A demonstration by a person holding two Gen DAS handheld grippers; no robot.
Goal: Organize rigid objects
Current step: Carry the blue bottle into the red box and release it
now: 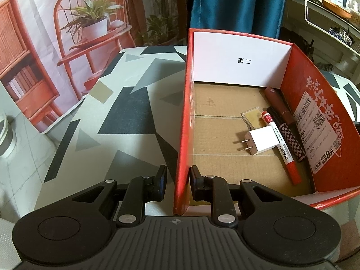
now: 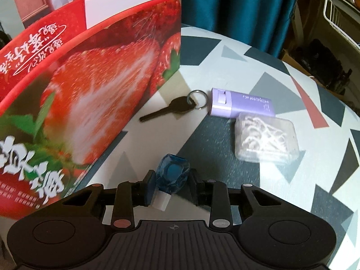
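- left claw (image 1: 177, 180) clamped on box (image 1: 183, 121) wall — steadying it
- right claw (image 2: 172, 180) grips blue bottle (image 2: 172, 175) — next lift it over into box

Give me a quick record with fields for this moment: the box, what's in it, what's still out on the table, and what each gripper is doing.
box: red strawberry-print cardboard box, open top
inside: white plug charger, red marker, checkered pen, maroon pen, small yellow case
on table: black key, purple rectangular case, clear plastic box
left gripper: shut on box wall
right gripper: shut on small blue bottle
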